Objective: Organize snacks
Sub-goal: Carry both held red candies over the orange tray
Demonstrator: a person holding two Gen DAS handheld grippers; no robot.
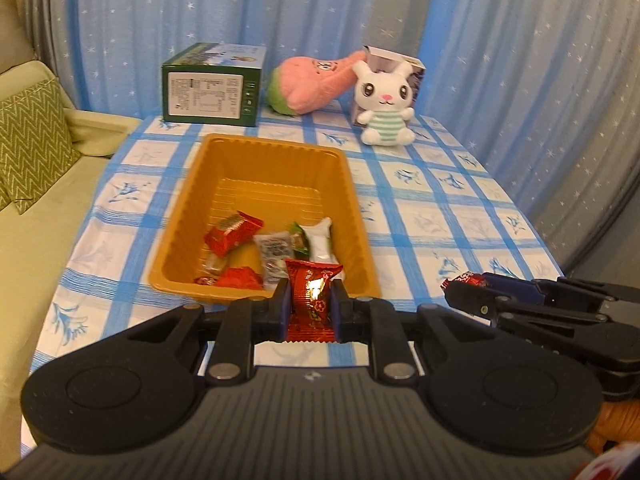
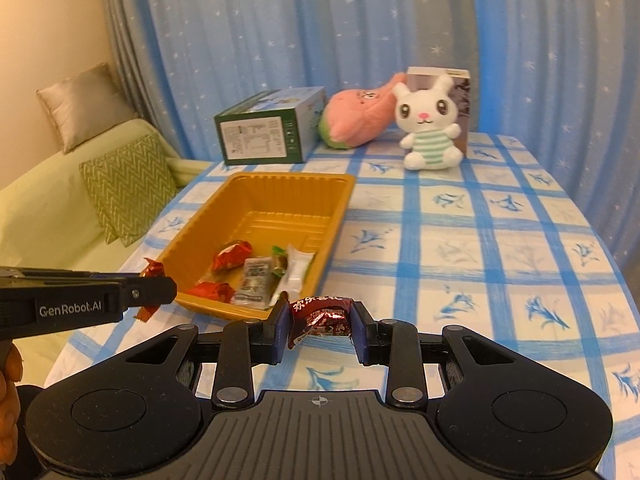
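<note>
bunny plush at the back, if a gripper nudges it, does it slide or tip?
The bunny sits upright with a box right behind it, so a push backward likely just squashes it. Sideways it would probably topple: soft, light-looking, big head. The tablecloth may drag rather than let it slide.

— Your left hand-held gripper (image 1: pixel 311 307) is matt black plastic; the red candy (image 1: pixel 312 300) wrapper between its pads looks like glossy foil.
— And the tray (image 1: pixel 256 152)?
— Smooth, shiny amber plastic. You've got printed cloth on the counter (image 2: pixel 460 248), and a fuzzy plush rabbit (image 2: pixel 430 128).
</note>
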